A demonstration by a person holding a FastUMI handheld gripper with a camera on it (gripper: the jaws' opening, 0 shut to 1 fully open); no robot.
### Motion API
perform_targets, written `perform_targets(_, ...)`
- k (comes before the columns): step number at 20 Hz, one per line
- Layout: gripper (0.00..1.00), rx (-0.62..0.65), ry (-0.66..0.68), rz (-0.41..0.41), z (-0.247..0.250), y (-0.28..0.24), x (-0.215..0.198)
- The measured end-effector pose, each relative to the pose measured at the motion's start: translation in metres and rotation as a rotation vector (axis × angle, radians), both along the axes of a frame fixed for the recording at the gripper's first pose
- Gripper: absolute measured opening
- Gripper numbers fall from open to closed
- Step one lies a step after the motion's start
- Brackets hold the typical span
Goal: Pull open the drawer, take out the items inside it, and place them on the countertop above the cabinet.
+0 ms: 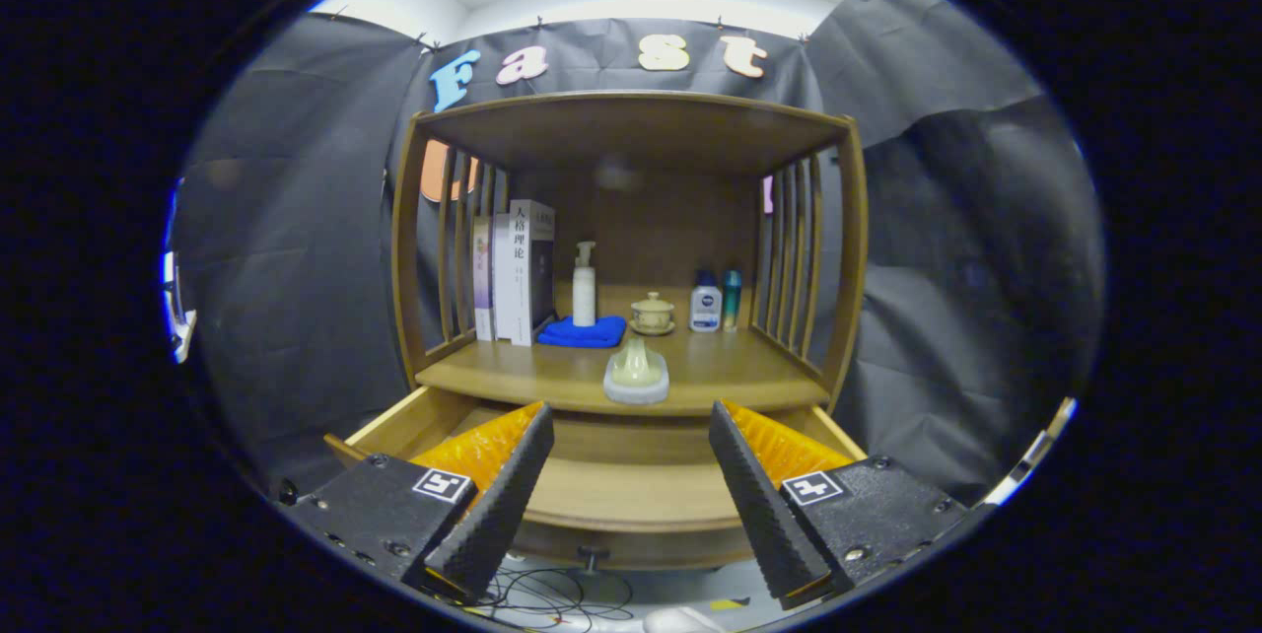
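My tongs point(631, 446) hang apart, gripping nothing, over the pulled-out drawer point(631, 490); their 2 fingers hide its corners. A pale vessel point(636, 372) sits on the table point(730, 372).

Wooden cabinet point(631, 135) with slatted sides carried everything. Its countertop point(552, 379) held, along the back: upright books point(515, 270) at one side, a white pump bottle point(584, 284) standing on a folded blue cloth point(584, 332), a small lidded cup on a saucer point(653, 314), then a white bottle with a blue cap point(705, 302) and a slim teal can point(732, 300) just beside it. A pale ceramic piece point(636, 372) sat at the front edge. Below, the drawer point(631, 490) was pulled out, its wooden bottom bare where visible.
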State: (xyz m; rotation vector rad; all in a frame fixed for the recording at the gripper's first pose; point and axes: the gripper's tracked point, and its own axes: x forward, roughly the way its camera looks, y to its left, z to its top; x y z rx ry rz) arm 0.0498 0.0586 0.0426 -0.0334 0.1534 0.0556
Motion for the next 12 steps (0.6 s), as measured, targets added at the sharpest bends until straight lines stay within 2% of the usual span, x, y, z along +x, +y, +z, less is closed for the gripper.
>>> perform_targets(4, 1.00, 0.007, 0.015, -0.029, -0.053, -0.004, -0.034)
perform_targets(7, 1.00, -0.008, 0.049, -0.032, -0.096, 0.001, -0.043)
perform_targets(12, 1.00, -0.011, 0.094, -0.032, -0.137, 0.014, -0.022)
